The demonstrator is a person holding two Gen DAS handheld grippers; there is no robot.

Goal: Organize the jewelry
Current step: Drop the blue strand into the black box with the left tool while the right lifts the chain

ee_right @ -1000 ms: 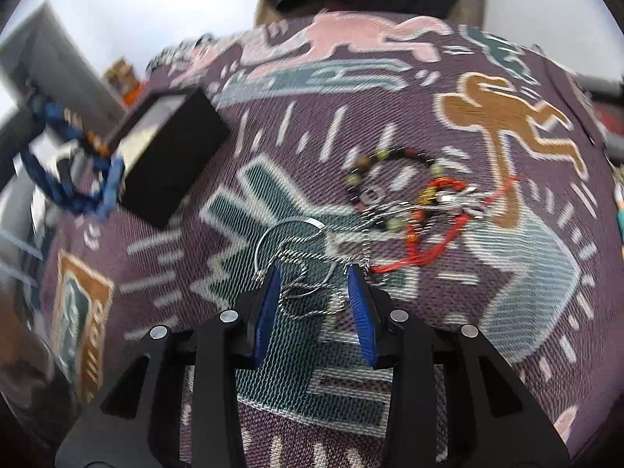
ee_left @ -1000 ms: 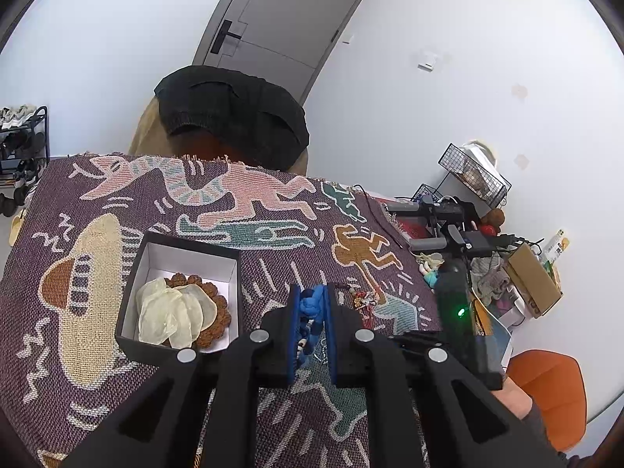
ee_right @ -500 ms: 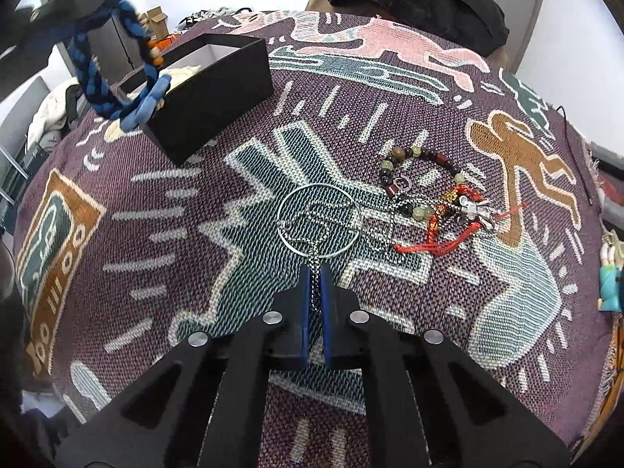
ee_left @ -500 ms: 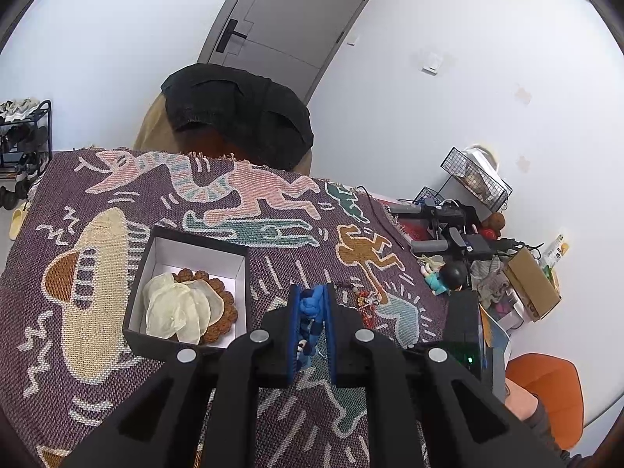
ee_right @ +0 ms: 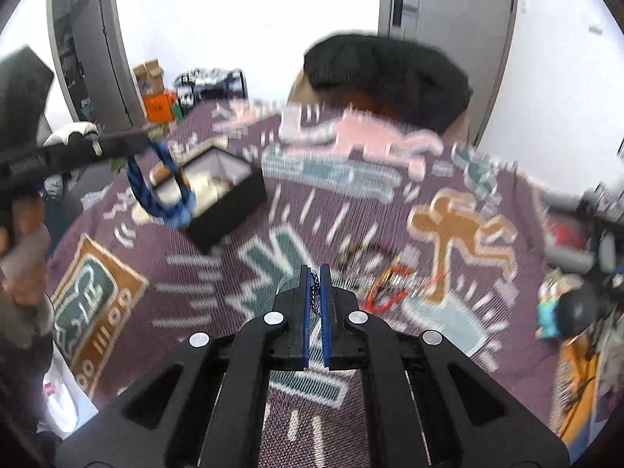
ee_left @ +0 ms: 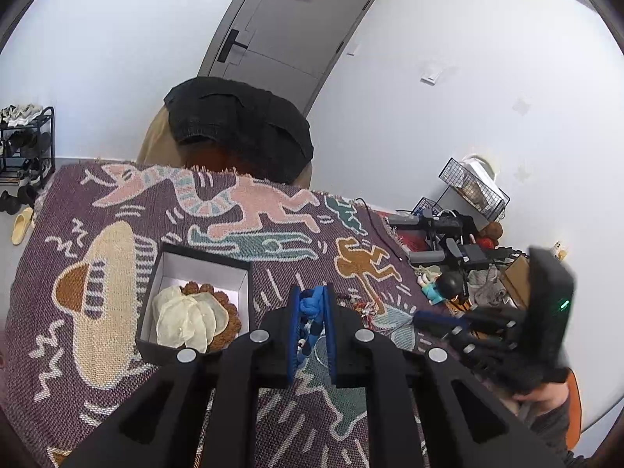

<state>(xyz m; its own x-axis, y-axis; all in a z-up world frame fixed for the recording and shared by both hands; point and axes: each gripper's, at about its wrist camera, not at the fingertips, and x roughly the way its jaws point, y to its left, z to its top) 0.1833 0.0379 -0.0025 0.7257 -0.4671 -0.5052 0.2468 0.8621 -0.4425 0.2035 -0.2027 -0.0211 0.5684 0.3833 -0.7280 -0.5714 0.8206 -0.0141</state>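
Two pieces are in my grippers at once. My left gripper is clamped on the blue braided bracelet; in the right wrist view that bracelet hangs as a loop at left of frame, in the air in front of the black box.

My right gripper is pressed together on a thin silver chain, a short run of links showing between the blue pads. This view is smeared with blur, so I cannot tell how much of the chain hangs below or whether its ring is clear of the cloth.

Black box sits left of centre in the left wrist view, open, on the patterned blanket. Inside already: pale shell-like discs over a brown beaded piece, at the near side of the box. Far half of the white floor shows bare.

Left on the blanket: a small tangle of beads and red cord, right of centre in the right wrist view, beside the orange figure in the weave. In the left wrist view it peeks out just right of my left fingers.

My reckoning: roughly a third done. One lot boxed, two pieces lifted but not yet placed, the bead-and-cord tangle untouched. Bracelet is nearest the box, so likely goes in first.
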